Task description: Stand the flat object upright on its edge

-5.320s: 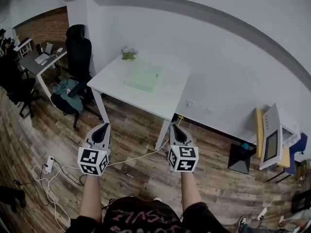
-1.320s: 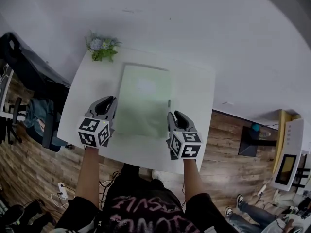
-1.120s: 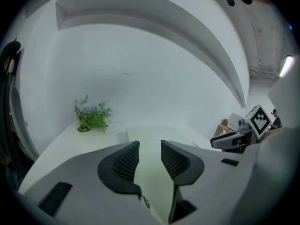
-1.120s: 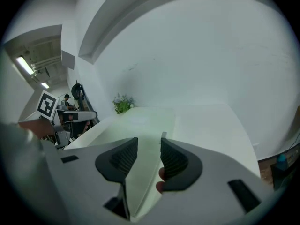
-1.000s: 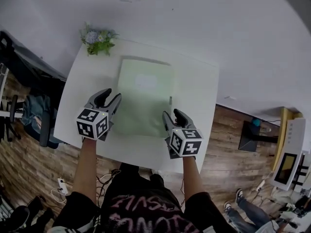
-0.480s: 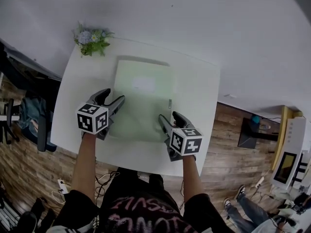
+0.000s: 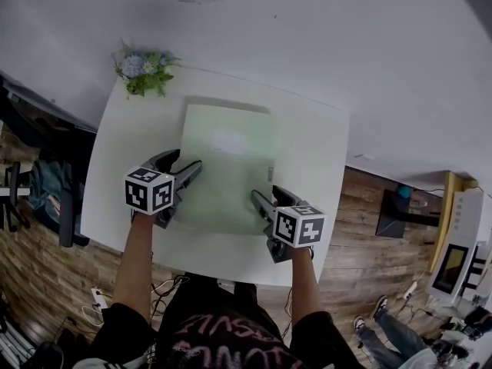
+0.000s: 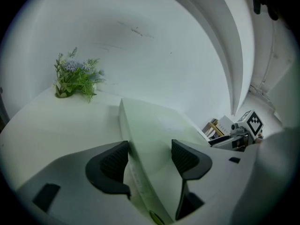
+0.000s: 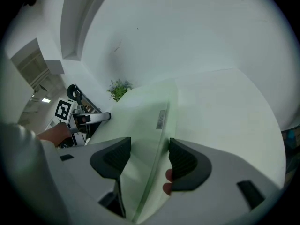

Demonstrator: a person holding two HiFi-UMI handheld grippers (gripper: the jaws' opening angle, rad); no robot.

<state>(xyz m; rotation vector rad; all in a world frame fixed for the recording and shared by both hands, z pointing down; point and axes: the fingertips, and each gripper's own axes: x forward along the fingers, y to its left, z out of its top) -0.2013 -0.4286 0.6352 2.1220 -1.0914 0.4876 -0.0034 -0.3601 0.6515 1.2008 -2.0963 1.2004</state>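
"What had moved?"

"Both claws. A second before, they sat just beside the folder (image 7: 227,171), one at each side. Then they came in closer, and their tips went over its edges."

"Where was the folder?"

"It lay flat on the table (image 7: 315,152), between the two claws. It was pale green. Its white label (image 7: 228,143) was out past the tips of both claws."

"What was the left claw (image 7: 184,160) doing?"

"Its jaws were wide apart. In the left gripper view, the folder's (image 8: 157,125) left edge ran right between them. One jaw was outside that edge and the other was over the green top. I could not tell if the jaws touched it."

"And the right claw (image 7: 267,196)?"

"The same, on the other side. Its jaws were wide apart too. In the right gripper view, the folder's (image 9: 145,111) right edge ran between them. Nothing was squeezed."

"Could the claws see each other?"

"Yes. From the left claw (image 8: 150,159), the right one showed far off to the right, across the folder. From the right claw (image 9: 149,159), the left one showed off to the left."

"Anything else?"

"A small plant (image 7: 142,69) stood far ahead of the left claw, at the back corner of the table, well apart from the folder. It also showed ahead of both claws, the plant (image 8: 75,78) to the left and the plant (image 9: 119,89) straight on."
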